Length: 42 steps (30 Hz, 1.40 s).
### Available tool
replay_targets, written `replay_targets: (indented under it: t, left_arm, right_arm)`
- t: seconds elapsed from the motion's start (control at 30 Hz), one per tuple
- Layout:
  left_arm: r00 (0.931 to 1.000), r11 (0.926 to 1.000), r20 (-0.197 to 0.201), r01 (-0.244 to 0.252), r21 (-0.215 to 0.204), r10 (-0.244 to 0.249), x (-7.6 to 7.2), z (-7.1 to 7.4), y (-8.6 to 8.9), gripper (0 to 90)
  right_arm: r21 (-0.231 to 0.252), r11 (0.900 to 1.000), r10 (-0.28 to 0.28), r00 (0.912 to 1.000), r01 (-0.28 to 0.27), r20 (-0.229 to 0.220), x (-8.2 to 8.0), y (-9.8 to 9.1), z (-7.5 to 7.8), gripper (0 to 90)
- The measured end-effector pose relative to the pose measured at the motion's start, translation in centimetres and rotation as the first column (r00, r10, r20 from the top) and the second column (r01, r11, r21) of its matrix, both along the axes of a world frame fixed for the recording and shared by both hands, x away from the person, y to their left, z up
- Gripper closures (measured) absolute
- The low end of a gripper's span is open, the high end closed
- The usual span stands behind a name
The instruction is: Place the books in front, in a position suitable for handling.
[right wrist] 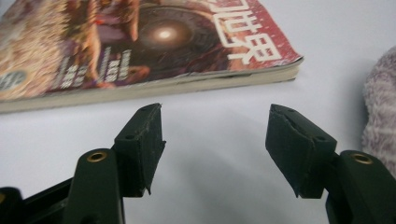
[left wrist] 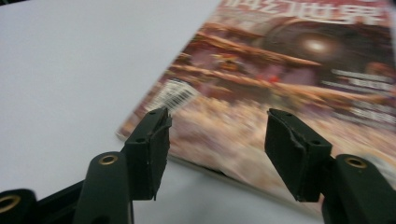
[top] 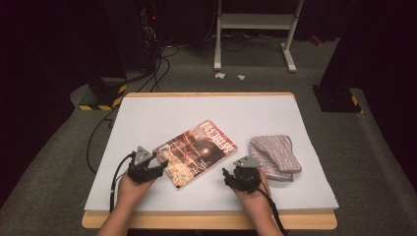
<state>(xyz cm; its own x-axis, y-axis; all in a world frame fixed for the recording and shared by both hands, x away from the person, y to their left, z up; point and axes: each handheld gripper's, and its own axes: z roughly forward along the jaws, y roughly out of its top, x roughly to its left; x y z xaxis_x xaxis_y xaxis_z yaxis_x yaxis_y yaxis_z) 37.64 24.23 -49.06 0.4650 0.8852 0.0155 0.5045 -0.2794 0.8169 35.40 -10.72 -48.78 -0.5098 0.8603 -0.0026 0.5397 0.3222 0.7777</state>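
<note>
Red-covered magazine (top: 195, 152) lies closed on the table (top: 162, 113); left gripper (top: 149, 169) and right gripper (top: 235, 178) gape empty.

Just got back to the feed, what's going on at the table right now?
A person holds a pair of tongs in each hand over a white table. The left tongs stand open at the near corner of a closed magazine, their jaws over its cover but not gripping it. The right tongs are open too, a little short of the magazine's right edge, holding nothing. A folded cloth lies to the right, untouched.

A folded striped cloth (top: 273, 157) lies on the white table (top: 206, 110).
</note>
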Motion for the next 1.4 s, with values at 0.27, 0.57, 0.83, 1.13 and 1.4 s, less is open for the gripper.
replay_targets:
  t: [0.27, 0.57, 0.83, 1.13, 1.4]
  left_arm:
    - [0.9907, 0.9987, -0.126, -0.050, 0.009, 0.051, 5.7, -1.0, 0.6, 37.1]
    - [0.9829, 0.9987, -0.183, 0.006, -0.050, -0.016, 4.8, -1.1, 0.8, 41.8]
    - [0.9757, 0.9922, -0.183, 0.112, -0.054, -0.120, -1.0, -1.1, -1.4, 42.4]
    - [0.9560, 0.9710, -0.170, 0.234, -0.049, -0.239, -5.5, -1.2, -4.9, 42.9]
    - [0.9469, 0.9605, -0.161, 0.275, -0.046, -0.278, -5.7, -1.2, -6.9, 43.8]
  right_arm:
    - [0.019, 0.9990, 0.040, 0.9989, -0.040, -0.022, -0.8, -0.3, -0.4, 36.2]
    - [0.032, 0.9973, 0.068, 0.9967, -0.066, -0.046, -0.8, 0.2, -0.8, 36.1]
    - [0.047, 0.9976, 0.053, 0.9972, -0.050, -0.052, -0.6, -0.2, -0.7, 36.1]
    - [0.053, 0.9971, 0.058, 0.9969, -0.055, -0.054, -0.5, -0.1, -0.7, 36.2]
    - [0.079, 0.9968, 0.016, 0.9923, -0.007, -0.123, 0.6, -1.4, -1.6, 37.9]
